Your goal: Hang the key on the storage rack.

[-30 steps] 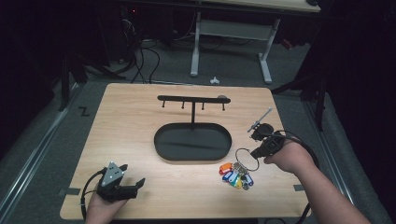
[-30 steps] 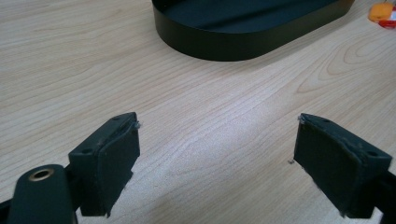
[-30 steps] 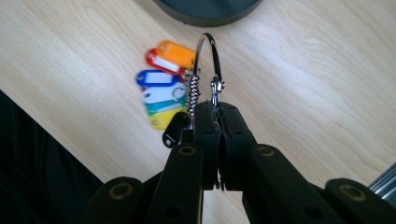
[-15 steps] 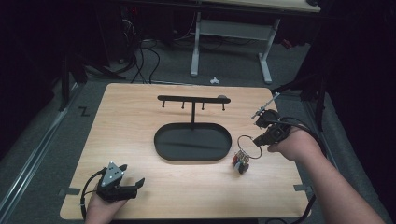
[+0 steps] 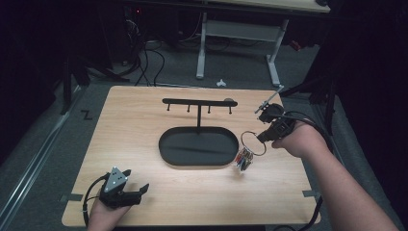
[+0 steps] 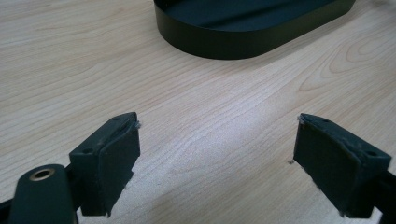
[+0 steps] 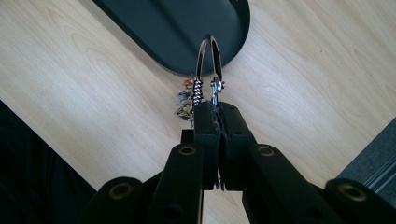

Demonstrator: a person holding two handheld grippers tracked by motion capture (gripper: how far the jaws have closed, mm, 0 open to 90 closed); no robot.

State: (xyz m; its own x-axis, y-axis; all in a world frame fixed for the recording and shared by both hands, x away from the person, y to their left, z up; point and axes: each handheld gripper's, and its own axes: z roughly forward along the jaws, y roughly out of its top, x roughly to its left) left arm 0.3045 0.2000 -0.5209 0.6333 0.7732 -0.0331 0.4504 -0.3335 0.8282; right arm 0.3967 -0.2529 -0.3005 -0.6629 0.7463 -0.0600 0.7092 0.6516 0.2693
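Right gripper (image 7: 215,112): matte black jaws pinched on a thin metal ring (image 7: 208,53) with small coloured keys (image 5: 243,159) dangling, held above the wooden table (image 5: 144,110) just beside the oval black tray (image 5: 199,147). Left gripper (image 6: 217,158): jaws wide apart, empty, low over pale woodgrain near the tray.

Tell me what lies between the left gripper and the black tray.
Nothing: in the left gripper view, only bare wooden table separates the open left gripper from the black tray.
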